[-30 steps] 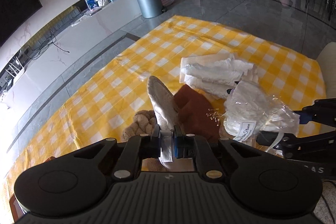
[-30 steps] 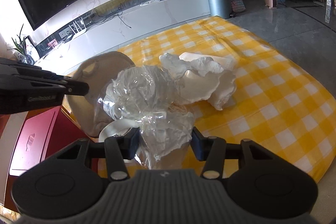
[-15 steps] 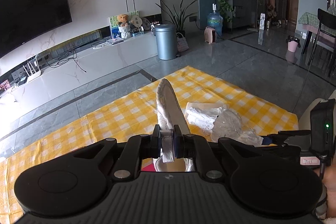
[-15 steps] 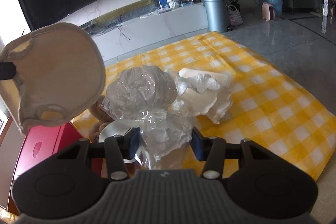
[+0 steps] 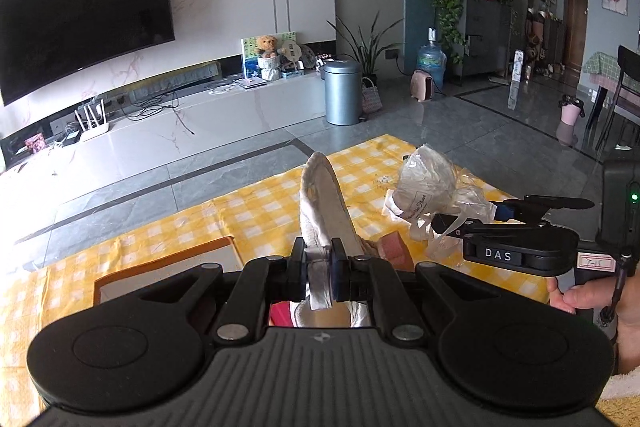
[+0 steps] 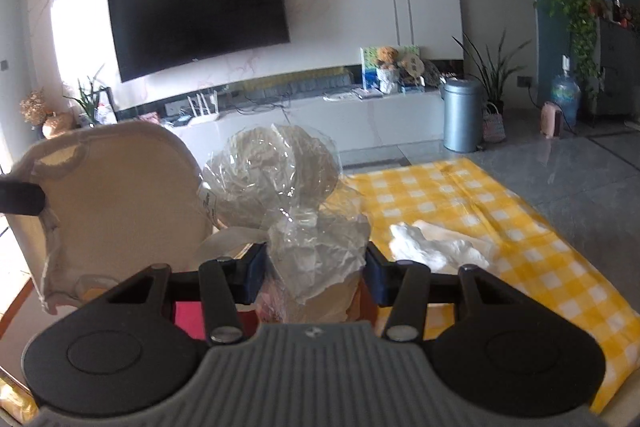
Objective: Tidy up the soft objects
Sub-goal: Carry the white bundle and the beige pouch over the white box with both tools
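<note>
Carrying step: left gripper (image 5: 317,264) pinching flat beige fabric pad (image 5: 325,203), right gripper (image 6: 315,271) clamping crinkled clear plastic-wrapped bundle (image 6: 276,183). Next, probably finding a place to set both down

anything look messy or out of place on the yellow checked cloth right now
Yes: crumpled white paper lies loose in a heap on the checked cloth. The cream pad and the cellophane bundle are held up in the grippers, not lying there.
</note>
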Demonstrator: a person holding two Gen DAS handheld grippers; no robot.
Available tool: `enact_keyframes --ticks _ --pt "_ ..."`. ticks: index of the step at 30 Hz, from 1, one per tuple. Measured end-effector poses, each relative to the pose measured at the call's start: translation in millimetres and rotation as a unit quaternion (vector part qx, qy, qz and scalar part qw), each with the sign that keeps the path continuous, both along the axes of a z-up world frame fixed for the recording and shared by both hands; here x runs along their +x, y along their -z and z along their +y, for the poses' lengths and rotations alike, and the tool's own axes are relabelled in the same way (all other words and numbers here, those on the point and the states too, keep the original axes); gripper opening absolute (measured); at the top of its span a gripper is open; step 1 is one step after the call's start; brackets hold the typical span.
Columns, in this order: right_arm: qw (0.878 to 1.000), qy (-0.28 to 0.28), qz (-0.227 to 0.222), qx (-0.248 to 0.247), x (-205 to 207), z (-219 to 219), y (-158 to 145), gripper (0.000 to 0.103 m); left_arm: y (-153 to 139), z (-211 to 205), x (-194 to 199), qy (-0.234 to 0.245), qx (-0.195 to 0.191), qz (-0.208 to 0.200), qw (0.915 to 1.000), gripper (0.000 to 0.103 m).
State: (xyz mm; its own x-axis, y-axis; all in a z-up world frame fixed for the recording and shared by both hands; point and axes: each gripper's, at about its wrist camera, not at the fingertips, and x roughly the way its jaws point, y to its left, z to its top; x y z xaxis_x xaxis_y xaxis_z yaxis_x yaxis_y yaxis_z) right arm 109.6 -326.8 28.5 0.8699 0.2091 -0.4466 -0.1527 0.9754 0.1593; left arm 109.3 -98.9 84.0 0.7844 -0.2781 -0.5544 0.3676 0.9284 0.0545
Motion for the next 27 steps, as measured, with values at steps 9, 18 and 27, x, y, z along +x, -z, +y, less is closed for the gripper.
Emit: enact_keyframes --ticks 9,18,27 --pt "0.993 -0.111 -0.022 0.030 -19.0 50.9 -16.8 0.050 9.1 77.9 -12.2 -0.100 -0.108 -0.009 0.9891 0.012" --pt "0.981 -0.195 0.020 -0.006 -11.1 121.8 -2.0 0.050 31.3 130.0 -20.2 -0.197 -0.132 -0.042 0.9706 0.012" --pt "0.956 -0.255 0.084 -0.116 2.5 212.5 27.2 0.050 44.0 166.9 -27.1 -0.210 -0.162 -0.040 0.9634 0.012"
